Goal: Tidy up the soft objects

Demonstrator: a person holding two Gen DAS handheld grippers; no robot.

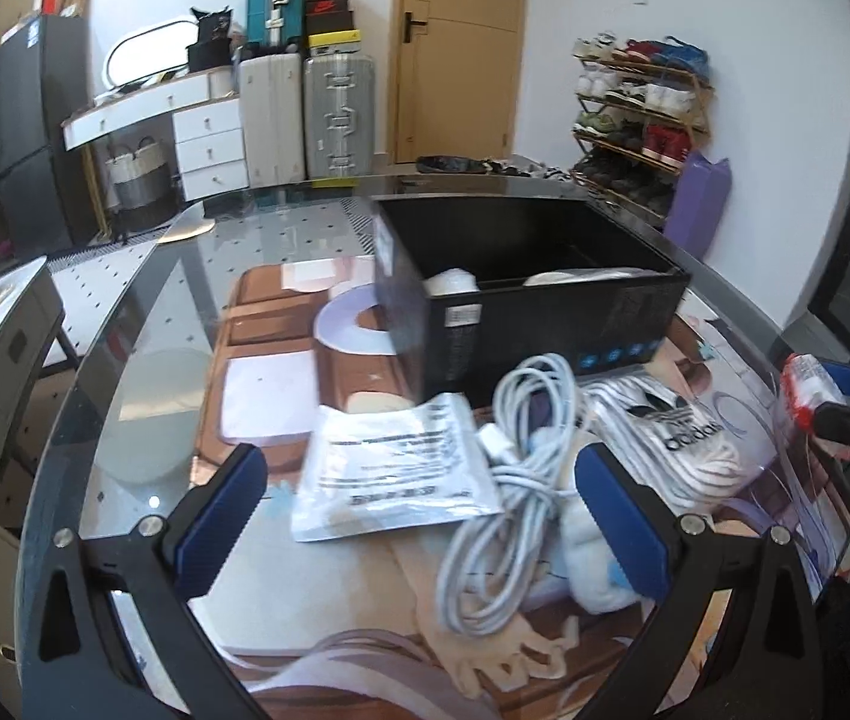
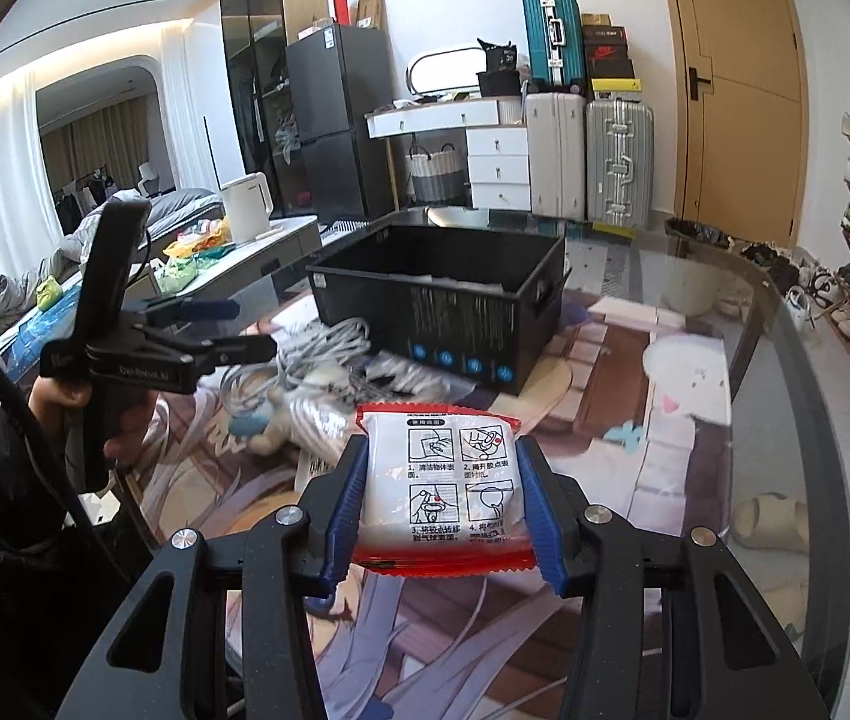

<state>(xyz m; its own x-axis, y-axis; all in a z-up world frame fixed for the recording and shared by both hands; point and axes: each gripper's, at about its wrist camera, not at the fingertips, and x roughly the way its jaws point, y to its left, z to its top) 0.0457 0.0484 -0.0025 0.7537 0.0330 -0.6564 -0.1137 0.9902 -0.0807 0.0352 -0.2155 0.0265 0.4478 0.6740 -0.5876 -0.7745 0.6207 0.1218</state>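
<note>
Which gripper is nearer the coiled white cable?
Left. The left gripper hangs open right over the coiled white cable; the right gripper is off to the side, shut on a red-edged packet.

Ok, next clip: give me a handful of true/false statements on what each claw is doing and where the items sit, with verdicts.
1. The right claw is shut on a red-edged white packet. True.
2. The left claw grips the coiled white cable. False: it is open, with the cable lying on the table between its fingers.
3. The black box stands on the glass table. True.
4. The black box is empty. False: white items show inside it.
5. The packet already lies in the box. False: it is held above the table, short of the box.
</note>
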